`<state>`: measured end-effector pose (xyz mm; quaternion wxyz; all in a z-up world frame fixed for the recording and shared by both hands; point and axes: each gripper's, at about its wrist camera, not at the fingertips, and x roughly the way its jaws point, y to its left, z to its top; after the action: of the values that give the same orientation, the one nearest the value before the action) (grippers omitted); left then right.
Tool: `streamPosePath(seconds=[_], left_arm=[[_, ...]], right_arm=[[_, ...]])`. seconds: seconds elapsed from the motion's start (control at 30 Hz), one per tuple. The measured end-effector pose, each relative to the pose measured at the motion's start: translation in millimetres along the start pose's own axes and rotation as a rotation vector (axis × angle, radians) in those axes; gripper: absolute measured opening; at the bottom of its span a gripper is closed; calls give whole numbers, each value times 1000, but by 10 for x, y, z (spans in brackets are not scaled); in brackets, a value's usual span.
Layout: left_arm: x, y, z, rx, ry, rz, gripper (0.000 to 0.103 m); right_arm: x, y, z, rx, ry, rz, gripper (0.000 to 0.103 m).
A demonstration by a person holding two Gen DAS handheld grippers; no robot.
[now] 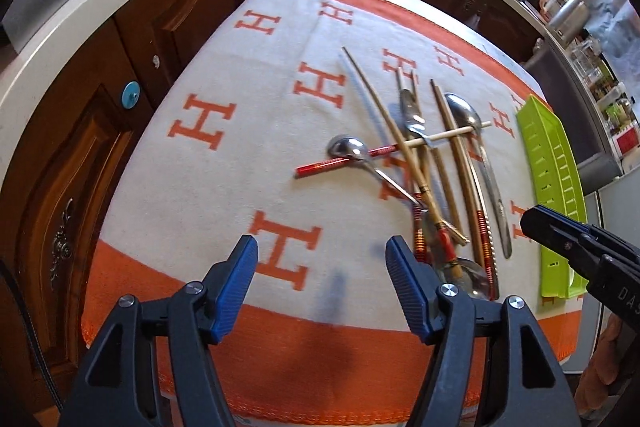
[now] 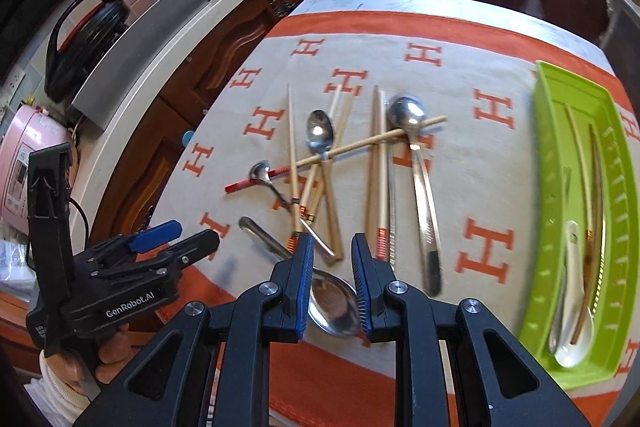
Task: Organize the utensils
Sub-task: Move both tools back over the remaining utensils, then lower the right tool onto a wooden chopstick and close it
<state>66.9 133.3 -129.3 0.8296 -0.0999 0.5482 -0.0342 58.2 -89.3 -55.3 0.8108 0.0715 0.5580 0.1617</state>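
Orange-bordered cloth [image 1: 192, 163] below, perhaps kitchen cabinets [image 1: 192, 7].

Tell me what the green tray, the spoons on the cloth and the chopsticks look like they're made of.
Green tray: looks like moulded plastic, evenly lime coloured, with slotted walls. Spoons: apparently polished steel, since the bowls mirror the light. Chopsticks: probably bamboo or wood, pale tan and matt, some with red banded ends. Cloth: woven fabric.

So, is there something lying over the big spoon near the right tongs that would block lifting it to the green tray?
Yes. Chopsticks cross the handle of the big spoon; its bowl is uncovered. Between it and the green tray lies another spoon.
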Motion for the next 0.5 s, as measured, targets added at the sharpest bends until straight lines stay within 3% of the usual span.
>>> streamPosePath(seconds=[0.5], left_arm=[[209,191,67,1,16,-6,65]], right_arm=[[727,335,392,-82,83,22,18]])
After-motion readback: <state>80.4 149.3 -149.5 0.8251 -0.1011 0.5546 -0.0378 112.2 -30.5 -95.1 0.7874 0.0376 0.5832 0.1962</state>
